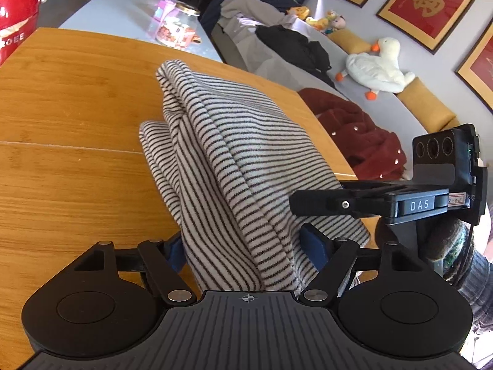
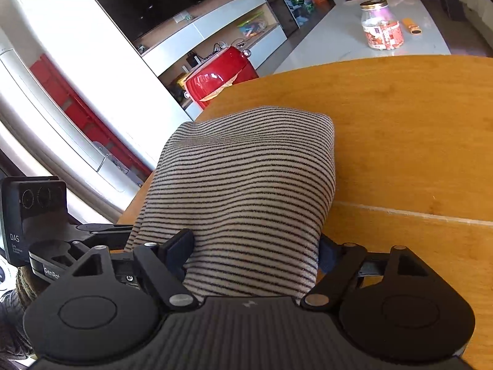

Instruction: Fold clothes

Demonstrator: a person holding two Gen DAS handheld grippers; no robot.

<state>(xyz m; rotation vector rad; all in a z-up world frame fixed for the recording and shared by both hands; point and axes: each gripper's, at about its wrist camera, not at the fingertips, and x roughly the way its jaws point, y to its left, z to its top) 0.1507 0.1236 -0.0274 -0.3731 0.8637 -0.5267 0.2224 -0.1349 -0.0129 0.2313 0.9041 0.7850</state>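
Observation:
A folded white garment with thin black stripes (image 1: 215, 141) lies bunched on the wooden table (image 1: 77, 108). Its near end rises as a ridge into my left gripper (image 1: 243, 246), whose blue pads (image 1: 311, 243) press on both sides of it. The right gripper's finger (image 1: 323, 202) reaches onto the cloth from the right. In the right wrist view the same striped garment (image 2: 246, 169) mounds up from the table (image 2: 400, 138) into my right gripper (image 2: 254, 249), filling the wide gap between its pads (image 2: 181, 246). The left gripper's finger (image 2: 101, 228) shows at the left edge.
A red case (image 2: 215, 77) stands past the table's far left edge. A glass jar (image 2: 382, 26) sits on a white low table beyond. A grey sofa (image 1: 400, 114) to the right carries a dark red coat (image 1: 360, 129), black clothes and a plush goose (image 1: 376, 67).

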